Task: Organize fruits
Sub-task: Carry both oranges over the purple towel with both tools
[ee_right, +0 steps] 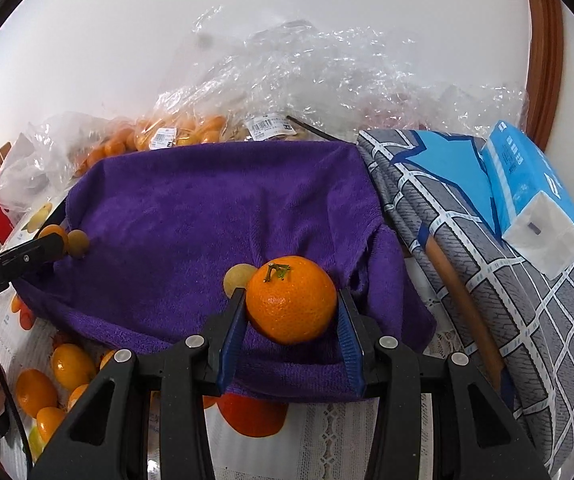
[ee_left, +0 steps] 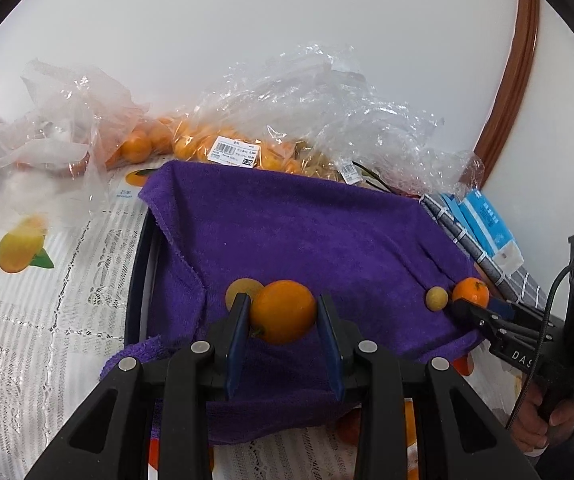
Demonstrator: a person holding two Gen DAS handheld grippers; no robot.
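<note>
Left gripper (ee_left: pixel 283 316) around kumquat (ee_left: pixel 283 311)

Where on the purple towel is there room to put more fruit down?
The middle and back of the purple towel are bare, between the plastic bags of fruit behind and the two grippers in front. It is crowded at the front corners, where the mandarin and kumquat sit beside small yellow fruits.

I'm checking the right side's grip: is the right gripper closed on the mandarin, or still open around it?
Cannot tell. The right gripper brackets the mandarin: the left pad meets its skin, but the right pad's contact isn't clear.
</note>
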